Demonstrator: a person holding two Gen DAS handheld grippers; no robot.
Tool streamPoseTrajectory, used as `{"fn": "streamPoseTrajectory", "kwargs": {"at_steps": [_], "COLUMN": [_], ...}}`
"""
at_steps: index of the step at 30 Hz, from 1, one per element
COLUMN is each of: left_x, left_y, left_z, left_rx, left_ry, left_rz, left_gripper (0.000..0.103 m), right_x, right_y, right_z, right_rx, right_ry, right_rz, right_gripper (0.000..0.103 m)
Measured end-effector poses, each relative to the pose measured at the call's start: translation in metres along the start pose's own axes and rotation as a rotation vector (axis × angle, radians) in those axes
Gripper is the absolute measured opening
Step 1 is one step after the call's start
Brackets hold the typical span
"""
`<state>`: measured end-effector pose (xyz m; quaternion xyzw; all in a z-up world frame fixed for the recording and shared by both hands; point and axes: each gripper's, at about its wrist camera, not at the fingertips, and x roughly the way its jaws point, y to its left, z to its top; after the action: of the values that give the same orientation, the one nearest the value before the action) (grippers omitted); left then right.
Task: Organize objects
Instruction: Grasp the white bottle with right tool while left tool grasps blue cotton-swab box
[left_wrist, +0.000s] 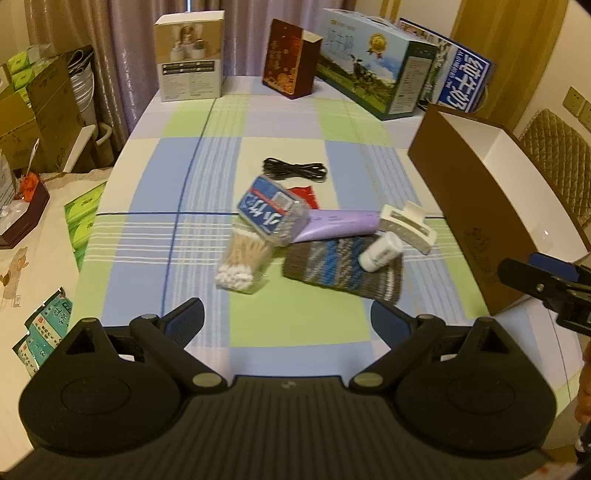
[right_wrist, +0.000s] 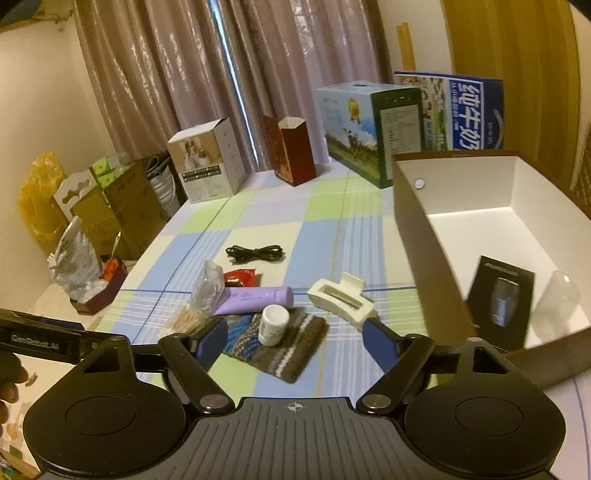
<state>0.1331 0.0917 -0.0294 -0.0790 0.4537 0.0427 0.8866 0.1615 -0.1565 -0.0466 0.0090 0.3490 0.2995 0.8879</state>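
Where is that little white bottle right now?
The white bottle sits on the striped knitted pouch on the table, in front of the purple tube and left of the cream hair claw, in both views.

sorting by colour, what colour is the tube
Light purple tube, clearest in the right wrist view.

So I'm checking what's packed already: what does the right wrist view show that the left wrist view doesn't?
Only the right wrist view shows inside the box: a black packet and a clear item on its floor. Only the left wrist view shows the blue label on the swab pack and green packets off the table's left. Both share the cable, purple tube, hair clip, white bottle, knitted pouch, and both open grippers.
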Motion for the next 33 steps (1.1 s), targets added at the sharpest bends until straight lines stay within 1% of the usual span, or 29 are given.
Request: {"fn": "streamPoseTrajectory", "kwargs": {"at_steps": [4, 9, 17, 26, 28, 29, 30, 33], "left_x": [0.006, 0.015, 0.034, 0.056, 0.061, 0.064, 0.067, 0.076], "left_y": [0.015, 0.03, 0.043, 0.043, 0.042, 0.042, 0.041, 0.04], "left_z": [0.004, 0.009, 0.018, 0.03, 0.033, 0.035, 0.037, 0.043], "left_rx": [-0.007, -0.019, -0.03, -0.026, -0.025, -0.027, -0.03, -0.045], "left_ry": [0.005, 0.014, 0.036, 0.052, 0.055, 0.056, 0.056, 0.059], "left_rz": [0.005, 0.009, 0.015, 0.0, -0.006, -0.011, -0.017, -0.037], "left_gripper": [0.094, 0.094, 0.094, 0.094, 0.094, 0.094, 0.094, 0.094], "right_x": [0.024, 0.052, 0.09, 0.115, 0.119, 0.121, 0.122, 0.117], "right_y": [0.006, 0.013, 0.015, 0.011, 0.009, 0.009, 0.008, 0.009], "right_z": [-0.002, -0.003, -0.005, -0.005, -0.005, -0.005, -0.005, 0.0], "right_rx": [-0.006, -0.016, -0.013, 0.016, 0.03, 0.036, 0.037, 0.022], "right_ry": [0.015, 0.028, 0.063, 0.093, 0.101, 0.104, 0.104, 0.072], "right_rz": [-0.007, -0.001, -0.016, -0.01, -0.001, 0.004, 0.015, 0.012], "right_gripper": [0.061, 0.053, 0.049, 0.043, 0.037, 0.032, 0.025, 0.024]}}
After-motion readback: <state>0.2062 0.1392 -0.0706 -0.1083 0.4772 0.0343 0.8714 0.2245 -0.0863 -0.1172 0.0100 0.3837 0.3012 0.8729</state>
